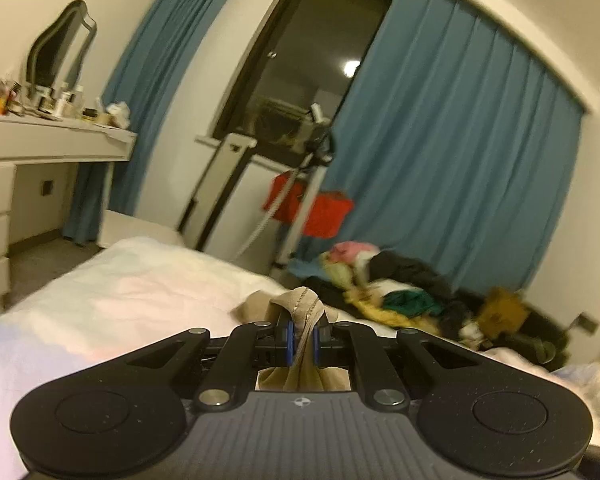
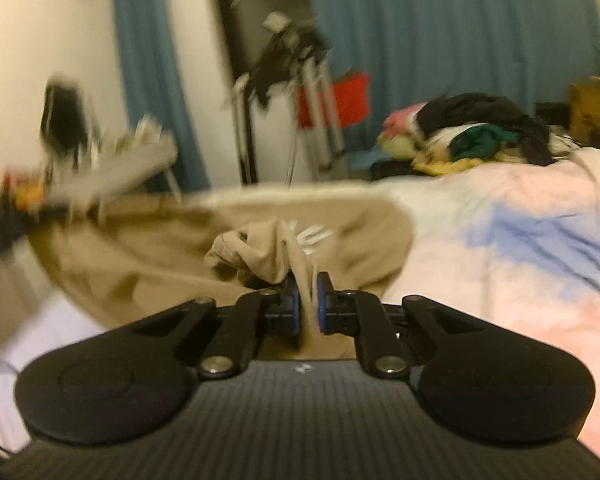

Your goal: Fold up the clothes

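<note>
Pinching the beige garment (image 2: 228, 236) at two edges, I keep the left gripper (image 1: 303, 340) and right gripper (image 2: 309, 300) both clenched on its cloth at lower centre, so it can be lifted off the bed (image 2: 500, 240) for folding.

soft matt beige cloth garment (image 2: 204, 236), crumpled cotton bedsheet (image 2: 500, 248), matt black plastic fingers (image 1: 303, 340), pleated blue curtain (image 1: 452, 140)
</note>
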The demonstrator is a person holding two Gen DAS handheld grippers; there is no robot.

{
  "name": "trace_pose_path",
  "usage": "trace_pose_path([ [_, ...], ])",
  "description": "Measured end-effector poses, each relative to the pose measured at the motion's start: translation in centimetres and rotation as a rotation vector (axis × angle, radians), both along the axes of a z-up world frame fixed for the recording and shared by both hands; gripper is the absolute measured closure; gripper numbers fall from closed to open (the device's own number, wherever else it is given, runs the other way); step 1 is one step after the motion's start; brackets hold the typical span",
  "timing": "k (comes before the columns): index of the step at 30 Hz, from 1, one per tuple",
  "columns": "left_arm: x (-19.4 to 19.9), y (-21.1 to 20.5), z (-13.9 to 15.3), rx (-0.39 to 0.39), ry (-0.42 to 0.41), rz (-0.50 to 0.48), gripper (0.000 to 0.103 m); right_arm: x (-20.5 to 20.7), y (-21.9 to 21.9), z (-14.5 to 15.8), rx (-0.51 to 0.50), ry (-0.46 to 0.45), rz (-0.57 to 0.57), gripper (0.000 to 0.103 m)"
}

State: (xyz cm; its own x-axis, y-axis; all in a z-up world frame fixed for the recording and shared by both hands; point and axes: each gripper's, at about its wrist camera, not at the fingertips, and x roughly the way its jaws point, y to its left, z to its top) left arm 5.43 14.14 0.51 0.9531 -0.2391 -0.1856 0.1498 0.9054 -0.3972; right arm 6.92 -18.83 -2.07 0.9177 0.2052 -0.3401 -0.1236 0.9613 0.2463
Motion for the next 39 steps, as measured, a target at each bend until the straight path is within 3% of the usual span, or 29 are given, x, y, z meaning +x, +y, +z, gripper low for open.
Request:
trace_pose_path([
  [2,-1.2,0.0,0.8,0.003,-0.061,-0.04,0.094,-1.6,-2.3,1.8,0.032,-0.048,-0.035,0.092],
  [6,-4.1,0.6,2.2,-0.068,-0.156,-0.111,0.094,-5.3,-5.9,4.9,0.052,-0.132,-0.059,0.093],
  [9,-4.7,0.3,2.4,-0.072,-0.116,-0.109,0.094,-6.7,-8.4,5.1,0.058,-0.134,-0.134,0.093],
  [12,-2.8,-0.4,1.4,-0.013,0.017,-0.081,0.094,-6.0,-11.0,3.5,0.048,-0.016,-0.24,0.092],
  [16,1.2,-2.6,-2.1,0.17,0.287,-0.032,0.094,-3.4,-13.4,0.7,0.082,0.203,-0.296,0.091],
  [19,2.9,-3.8,-4.0,0.288,0.352,0.0,0.093,-2.6,-12.9,0.4,0.098,0.227,-0.253,0.089],
  [20,3.2,-4.1,-4.3,0.32,0.352,0.005,0.091,-2.4,-12.7,0.4,0.103,0.233,-0.237,0.085],
  [21,3.3,-4.2,-4.2,0.331,0.346,0.01,0.085,-2.2,-12.1,0.5,0.095,0.224,-0.207,0.068],
  [22,3.3,-4.2,-4.0,0.337,0.339,0.016,0.082,-2.3,-11.0,0.7,0.082,0.202,-0.162,0.04],
  [24,3.0,-4.3,-3.4,0.351,0.321,0.031,0.071,-2.8,-8.6,0.8,0.053,0.151,-0.068,0.018],
  [26,2.6,-4.7,-2.6,0.37,0.303,0.058,0.053,-3.3,-5.5,0.5,0.023,0.134,0.031,0.02],
  [27,2.0,-5.0,-2.3,0.384,0.291,0.08,0.05,-3.3,-3.8,0.1,0.005,0.143,0.089,0.02],
  [29,0.5,-4.7,-1.2,0.41,0.245,0.115,0.049,-3.2,0.1,-1.1,-0.058,0.164,0.218,0.025],
  [31,-0.4,-4.4,-0.2,0.409,0.215,0.121,0.047,-3.3,3.5,-2.2,-0.138,0.185,0.311,0.056],
  [33,-0.9,-4.4,0.4,0.407,0.189,0.104,0.046,-2.8,6.2,-3.9,-0.234,0.224,0.37,0.061],
  [36,-1.1,-5.3,0.4,0.427,0.163,0.035,0.048,-2.4,8.9,-6.3,-0.414,0.258,0.372,0.065],
  [37,-1.0,-5.6,0.1,0.44,0.159,0.013,0.049,-2.3,8.7,-6.4,-0.397,0.274,0.371,0.083],
  [39,-0.9,-6.2,-0.5,0.465,0.154,-0.029,0.056,-2.4,7.6,-5.8,-0.314,0.301,0.365,0.089],
])
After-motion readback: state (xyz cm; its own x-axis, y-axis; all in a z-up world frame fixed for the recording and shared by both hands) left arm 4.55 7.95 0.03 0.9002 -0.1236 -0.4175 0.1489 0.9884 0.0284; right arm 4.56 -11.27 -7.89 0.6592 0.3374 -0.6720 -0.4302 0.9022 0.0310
